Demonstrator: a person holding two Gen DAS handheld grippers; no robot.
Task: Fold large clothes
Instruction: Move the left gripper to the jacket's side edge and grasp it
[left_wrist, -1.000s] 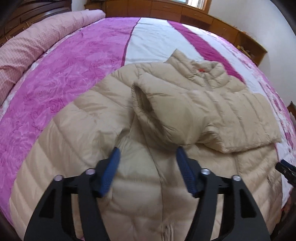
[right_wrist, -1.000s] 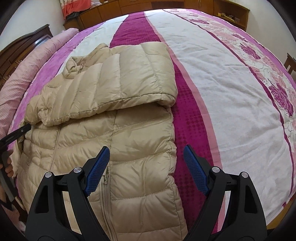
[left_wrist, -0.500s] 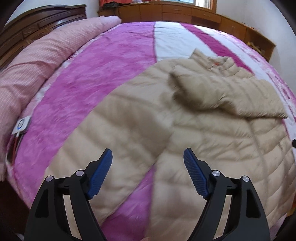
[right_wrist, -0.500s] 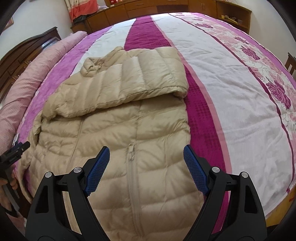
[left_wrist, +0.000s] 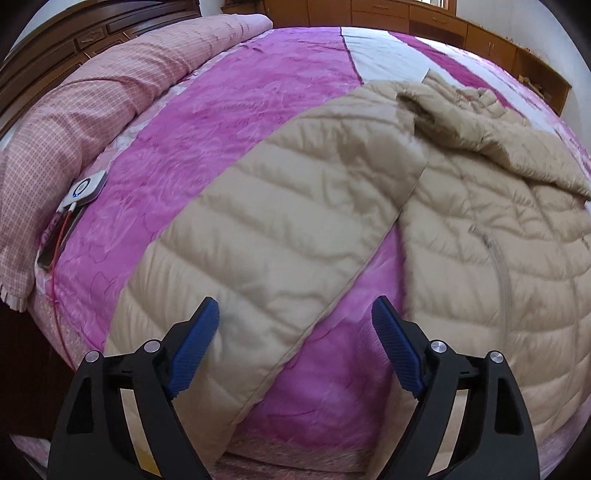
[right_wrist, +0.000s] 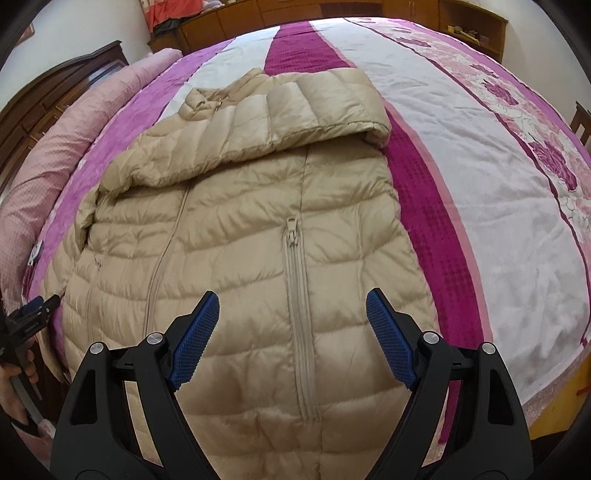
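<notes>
Though half-folded — one jacket (right_wrist: 258, 229), two claws.

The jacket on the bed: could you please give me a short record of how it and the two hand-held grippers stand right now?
jacket: beige puffer jacket, lying flat on the bed, front up, zipped
one sleeve: folded across the chest
other sleeve: stretched out to the side on the bedspread
bedspread: pink, purple and white stripes
left hand-held gripper: jaws have just been opening, over the outstretched sleeve, gripping nothing
right hand-held gripper: open, above the jacket's lower front, gripping nothing
</notes>
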